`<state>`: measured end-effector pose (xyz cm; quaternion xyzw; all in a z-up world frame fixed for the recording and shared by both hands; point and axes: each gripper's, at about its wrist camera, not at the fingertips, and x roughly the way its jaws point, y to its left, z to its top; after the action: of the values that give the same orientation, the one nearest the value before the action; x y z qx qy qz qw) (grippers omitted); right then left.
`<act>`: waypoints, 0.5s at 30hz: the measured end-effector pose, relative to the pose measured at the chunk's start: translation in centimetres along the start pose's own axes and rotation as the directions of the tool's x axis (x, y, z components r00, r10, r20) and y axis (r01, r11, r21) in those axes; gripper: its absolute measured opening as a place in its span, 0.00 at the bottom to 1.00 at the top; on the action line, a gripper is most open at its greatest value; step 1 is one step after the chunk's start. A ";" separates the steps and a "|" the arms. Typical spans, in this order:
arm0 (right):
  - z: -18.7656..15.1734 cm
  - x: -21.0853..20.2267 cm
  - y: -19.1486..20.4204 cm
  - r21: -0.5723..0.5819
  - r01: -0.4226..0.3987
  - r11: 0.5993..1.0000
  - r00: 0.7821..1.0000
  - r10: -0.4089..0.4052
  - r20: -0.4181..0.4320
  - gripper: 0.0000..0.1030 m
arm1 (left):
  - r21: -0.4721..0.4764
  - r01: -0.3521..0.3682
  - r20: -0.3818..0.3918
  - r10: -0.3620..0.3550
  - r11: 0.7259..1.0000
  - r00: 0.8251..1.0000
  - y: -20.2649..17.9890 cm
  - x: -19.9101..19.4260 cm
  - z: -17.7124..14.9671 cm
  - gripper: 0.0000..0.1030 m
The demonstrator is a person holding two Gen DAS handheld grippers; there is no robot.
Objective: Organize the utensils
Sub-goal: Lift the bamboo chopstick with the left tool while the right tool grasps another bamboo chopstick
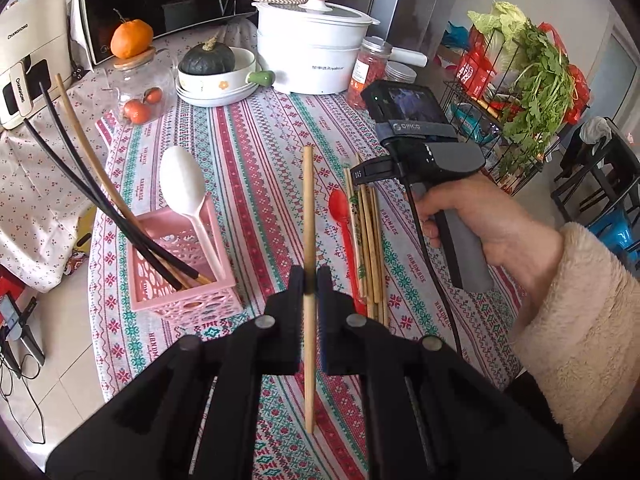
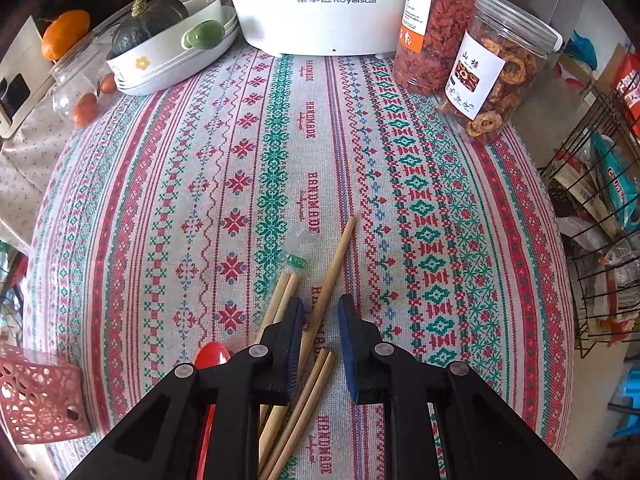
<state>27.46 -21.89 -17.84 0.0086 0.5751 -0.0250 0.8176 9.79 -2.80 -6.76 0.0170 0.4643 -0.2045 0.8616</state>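
Note:
My left gripper [image 1: 311, 280] is shut on a wooden chopstick [image 1: 308, 216], held above the patterned tablecloth. A pink perforated basket [image 1: 182, 280] at its left holds black chopsticks [image 1: 92, 196], a wooden chopstick and a white spoon [image 1: 184, 188]. A bundle of wooden chopsticks [image 1: 368, 240] and a red spoon [image 1: 344, 220] lie on the cloth to the right. My right gripper [image 2: 318, 308] is open just above those wooden chopsticks [image 2: 332, 272], with one chopstick between its fingers. The red spoon [image 2: 212, 354] lies at its left.
A white Royalstar cooker [image 2: 316, 4], two jars of dried fruit [image 2: 492, 68], a bowl with a squash [image 2: 160, 36] and a glass jar stand at the table's back. A wire rack [image 2: 600, 208] of groceries stands right of the table. The basket [image 2: 36, 396] shows at lower left.

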 end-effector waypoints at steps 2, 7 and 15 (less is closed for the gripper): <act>0.0 0.0 0.5 0.004 -0.011 1.000 1.000 0.011 0.002 0.10 | -0.012 0.000 0.009 0.000 1.000 1.000 0.6 -0.4 -0.2 0.07; -0.4 -0.3 -0.3 0.056 -0.133 0.990 0.991 0.133 0.004 0.06 | -0.035 0.005 0.053 -0.003 0.999 0.999 1.8 -2.1 -0.6 0.07; -2.4 -7.0 -0.5 0.004 -0.240 0.971 0.963 0.237 0.130 0.06 | -0.042 0.022 0.167 -0.014 0.999 0.986 2.8 -5.5 -1.2 0.07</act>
<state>22.79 -22.11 -12.07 0.0842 0.5157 0.0673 0.8500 7.22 1.91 -3.45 -0.0234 0.3952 -0.2026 0.8957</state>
